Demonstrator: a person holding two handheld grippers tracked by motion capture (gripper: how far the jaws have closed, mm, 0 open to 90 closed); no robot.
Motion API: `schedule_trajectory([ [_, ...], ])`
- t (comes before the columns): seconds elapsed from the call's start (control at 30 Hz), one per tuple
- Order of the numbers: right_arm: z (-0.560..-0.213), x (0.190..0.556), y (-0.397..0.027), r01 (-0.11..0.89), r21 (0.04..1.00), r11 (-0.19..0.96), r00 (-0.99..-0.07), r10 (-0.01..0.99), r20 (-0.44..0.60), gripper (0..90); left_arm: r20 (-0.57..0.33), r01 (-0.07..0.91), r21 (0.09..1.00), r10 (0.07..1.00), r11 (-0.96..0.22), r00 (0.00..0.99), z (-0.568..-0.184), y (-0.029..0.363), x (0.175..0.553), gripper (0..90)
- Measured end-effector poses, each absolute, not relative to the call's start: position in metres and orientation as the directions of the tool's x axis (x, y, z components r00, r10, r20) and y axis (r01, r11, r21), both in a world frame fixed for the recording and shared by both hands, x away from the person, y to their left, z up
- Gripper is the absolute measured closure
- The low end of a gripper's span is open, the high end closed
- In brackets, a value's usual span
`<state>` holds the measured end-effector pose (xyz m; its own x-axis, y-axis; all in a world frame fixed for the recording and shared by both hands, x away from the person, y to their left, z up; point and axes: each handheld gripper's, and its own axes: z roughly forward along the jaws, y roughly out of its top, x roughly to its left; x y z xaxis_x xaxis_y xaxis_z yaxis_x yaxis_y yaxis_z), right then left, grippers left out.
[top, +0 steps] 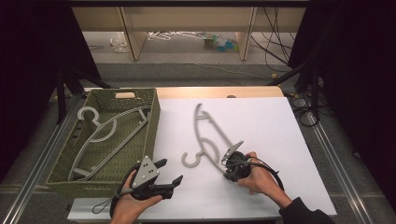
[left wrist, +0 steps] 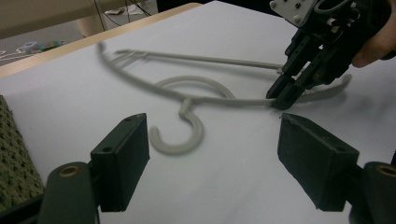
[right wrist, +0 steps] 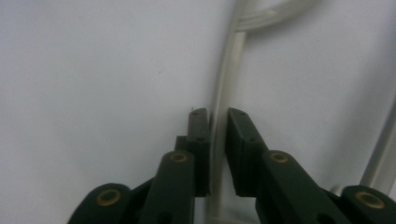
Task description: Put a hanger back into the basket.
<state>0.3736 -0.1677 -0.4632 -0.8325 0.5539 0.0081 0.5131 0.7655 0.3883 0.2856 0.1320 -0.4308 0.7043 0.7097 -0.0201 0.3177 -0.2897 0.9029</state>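
A grey plastic hanger [top: 201, 129] lies flat on the white table top [top: 261, 126], its hook [top: 191, 161] towards the front. My right gripper [top: 228, 171] is shut on the hanger's curved shoulder arm near its front end. In the right gripper view the thin arm [right wrist: 224, 70] runs between the closed pads [right wrist: 200, 122] of my right gripper [right wrist: 217, 114]. My left gripper [top: 169, 171] stands open to the left of the hook, nothing between its fingers. In the left gripper view the hook [left wrist: 180, 137] lies beyond my open left gripper [left wrist: 212, 123], and the right gripper [left wrist: 282, 99] pinches the hanger [left wrist: 187, 98].
A green woven basket [top: 154, 121] stands at the table's left, holding another grey hanger [top: 107, 133]. Its corner [left wrist: 11, 154] borders the left gripper view. Metal rails run along both table sides; cables and shelving lie beyond the far edge.
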Motion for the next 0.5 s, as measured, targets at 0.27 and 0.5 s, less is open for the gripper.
schedule_trajectory([
  [0.27,-0.459,0.371,-0.176,0.439,0.383,0.813,-0.885,0.464,0.03,82.3,-0.018,0.313,0.907,0.717,-0.282,0.697,-0.43,0.135,0.288,25.3],
  [0.5,-0.438,0.366,-0.204,0.416,0.419,0.807,-0.907,0.4,0.13,82.2,0.016,0.304,0.899,0.718,-0.314,0.696,-0.433,0.131,0.298,25.6],
])
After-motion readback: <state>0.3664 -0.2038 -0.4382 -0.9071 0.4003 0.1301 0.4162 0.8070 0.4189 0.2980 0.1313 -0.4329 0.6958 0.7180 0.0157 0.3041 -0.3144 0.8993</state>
